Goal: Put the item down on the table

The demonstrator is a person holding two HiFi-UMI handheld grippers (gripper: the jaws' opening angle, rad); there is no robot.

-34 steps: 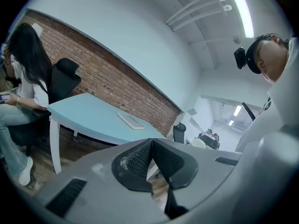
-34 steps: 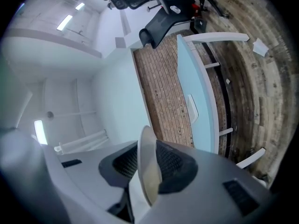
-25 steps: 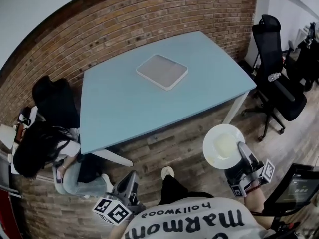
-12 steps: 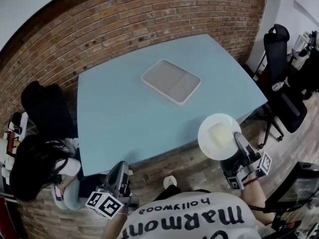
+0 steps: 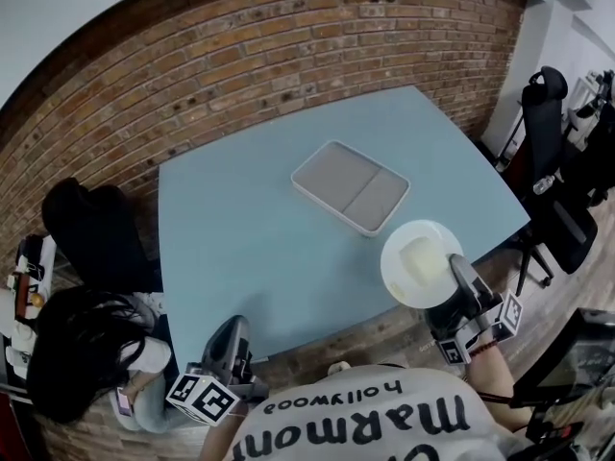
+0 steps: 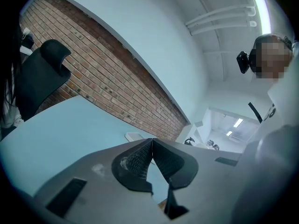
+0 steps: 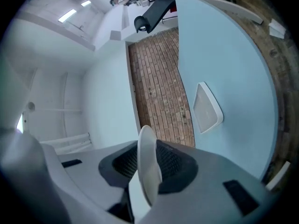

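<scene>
Fingers (image 7: 176, 164) of the right gripper (image 5: 458, 275) clamp the white plate (image 5: 413, 257) by its rim, level over the near edge of the blue table (image 5: 240, 229), beside the grey tray (image 5: 351, 186). The left gripper (image 5: 233, 332) is closed, empty. Lowering it flat before releasing seems wise. The shirt (image 5: 365, 421) reads "hollywood".

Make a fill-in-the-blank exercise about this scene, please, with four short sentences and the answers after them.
1. The right gripper is shut on a white ____.
2. The jaws of the left gripper are shut and hold ____.
3. On the blue table lies a flat grey ____ with a white rim.
4. The wall behind the table is made of ____.

Missing words: plate; nothing; tray; brick.
</scene>
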